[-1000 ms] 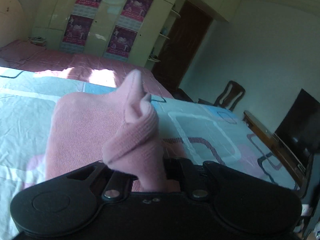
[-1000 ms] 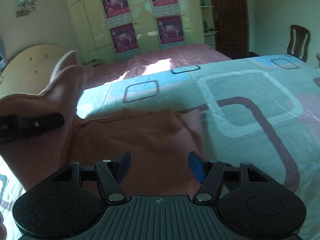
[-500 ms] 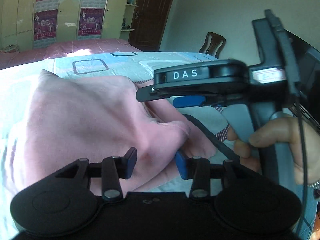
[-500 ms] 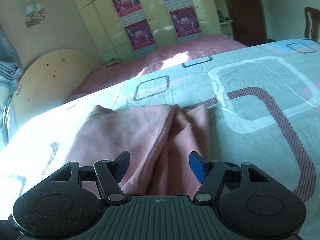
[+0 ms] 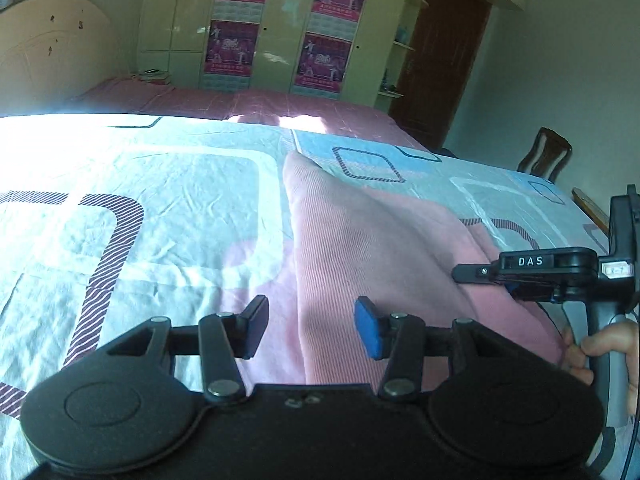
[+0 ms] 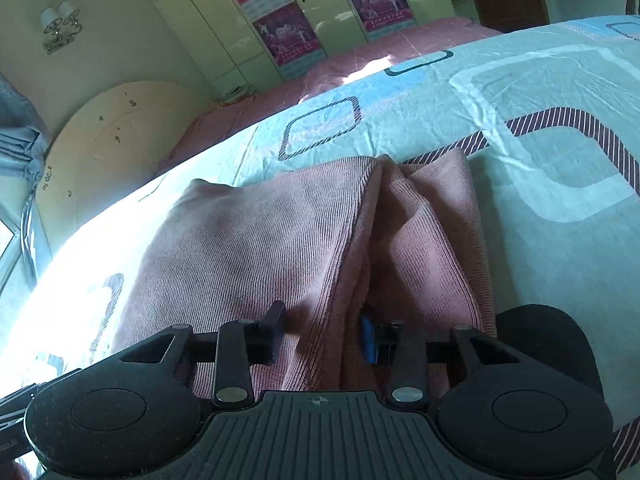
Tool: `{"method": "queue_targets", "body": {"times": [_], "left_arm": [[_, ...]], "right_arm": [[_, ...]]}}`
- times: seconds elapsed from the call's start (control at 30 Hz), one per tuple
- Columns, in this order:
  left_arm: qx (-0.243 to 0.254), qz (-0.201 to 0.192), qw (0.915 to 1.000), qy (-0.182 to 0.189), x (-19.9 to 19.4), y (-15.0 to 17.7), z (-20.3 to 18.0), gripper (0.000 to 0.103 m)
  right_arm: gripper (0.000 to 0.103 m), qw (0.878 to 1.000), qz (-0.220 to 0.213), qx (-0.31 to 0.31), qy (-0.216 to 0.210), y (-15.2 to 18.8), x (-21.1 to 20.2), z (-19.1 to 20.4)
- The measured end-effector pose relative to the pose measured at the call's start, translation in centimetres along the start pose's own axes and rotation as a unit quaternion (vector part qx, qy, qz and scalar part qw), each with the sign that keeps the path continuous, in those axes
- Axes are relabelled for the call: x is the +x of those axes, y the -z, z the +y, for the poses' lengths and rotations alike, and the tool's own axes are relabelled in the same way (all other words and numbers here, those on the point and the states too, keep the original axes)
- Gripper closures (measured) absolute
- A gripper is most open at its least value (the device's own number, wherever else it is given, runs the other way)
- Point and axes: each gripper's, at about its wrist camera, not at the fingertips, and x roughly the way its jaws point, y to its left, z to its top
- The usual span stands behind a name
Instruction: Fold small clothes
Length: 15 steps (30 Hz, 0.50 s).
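Observation:
A pink ribbed garment (image 5: 380,248) lies folded on the patterned bed sheet (image 5: 160,200). My left gripper (image 5: 312,326) hovers over its left edge. The jaws are opening, and that edge runs under the gap without either pad pressing on it. My right gripper (image 6: 320,334) is down at the near end of the garment (image 6: 260,232). Its jaws are closing on a raised fold that fills the gap between them. In the left wrist view the right gripper (image 5: 464,274) shows side-on over the cloth, held by a person's hand (image 5: 608,344).
The sheet (image 6: 540,168) stretches far and right of the garment. A pink bedspread (image 5: 240,104) lies beyond it, with a cream headboard (image 5: 48,48) at the left. A wardrobe with posters (image 5: 280,28), a brown door (image 5: 444,60) and a wooden chair (image 5: 544,156) stand at the back.
The left gripper let go of the bunched cloth and opened, and the garment now lies flat. The right gripper came down onto the garment and its jaws narrowed around a fold.

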Motion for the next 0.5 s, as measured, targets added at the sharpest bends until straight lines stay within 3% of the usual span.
{"method": "queue_targets", "body": {"times": [0.1, 0.2, 0.37, 0.43, 0.5], "left_arm": [[0.002, -0.009, 0.9999, -0.005, 0.5, -0.7, -0.1, 0.056], [0.008, -0.019, 0.9998, -0.003, 1.2, -1.5, -0.7, 0.056], [0.016, -0.034, 0.9991, 0.016, 1.8, -2.5, -2.0, 0.056], [0.025, -0.038, 0.9986, 0.028, 1.9, -2.4, -2.8, 0.052], [0.033, -0.031, 0.9985, 0.033, 2.7, -2.1, -3.7, 0.047]], "right_arm": [[0.091, 1.000, 0.007, 0.001, -0.007, -0.2, 0.5, 0.5], [0.093, 0.999, -0.002, -0.037, 0.010, -0.8, 0.1, 1.6], [0.093, 0.990, -0.061, -0.121, 0.042, -1.8, -4.1, 2.9], [0.093, 0.987, -0.073, -0.132, 0.059, -1.8, -5.3, 2.8], [0.093, 0.989, -0.055, -0.118, 0.064, -1.6, -5.1, 1.6]]}}
